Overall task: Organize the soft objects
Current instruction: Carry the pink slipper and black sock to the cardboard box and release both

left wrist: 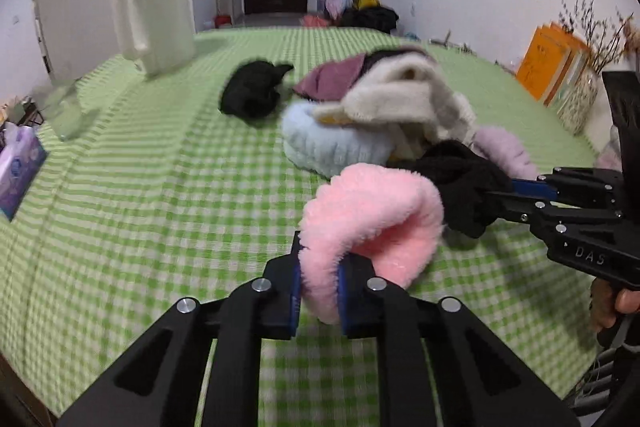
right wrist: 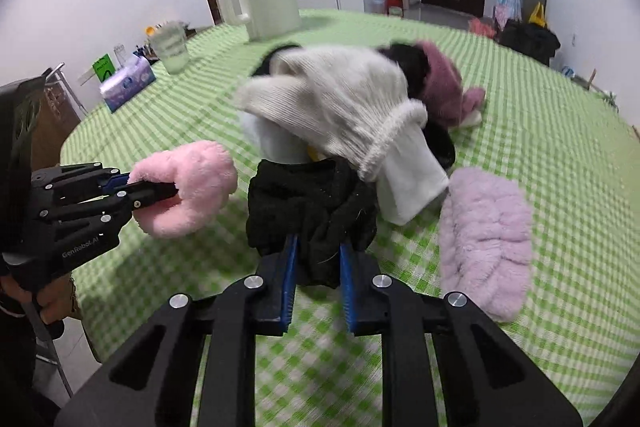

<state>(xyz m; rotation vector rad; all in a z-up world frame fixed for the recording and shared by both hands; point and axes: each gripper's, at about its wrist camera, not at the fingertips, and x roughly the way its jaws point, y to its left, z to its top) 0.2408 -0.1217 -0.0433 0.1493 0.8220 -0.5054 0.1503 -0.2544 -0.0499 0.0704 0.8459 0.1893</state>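
Pink plush fills the left wrist view: the left gripper (left wrist: pixel 318 291) has its 2 blue pads pressed into the pink headband (left wrist: pixel 372 223), pinching a bunched section near the band's end so the rest of the loop curls up and forward, just in front of the pile on the green checked tablecloth (left wrist: pixel 160 187). Gripping the edge piece first seems sensible, since it sits on the near fringe of the heap and should come free without dragging the cream glove (left wrist: pixel 396 95) or the pale blue headband (left wrist: pixel 328 147) behind it. A lone black sock (left wrist: pixel 254 95) lies well apart from the heap. In the right wrist view, the right gripper (right wrist: pixel 318 267) is clamped on the black fabric (right wrist: pixel 312 207), a crumpled dark piece whose top edge is tucked under the glove, so lifting it will likely tug that glove. The lilac headband (right wrist: pixel 486 239) lies flat just beside it, untouched, easy to take later.
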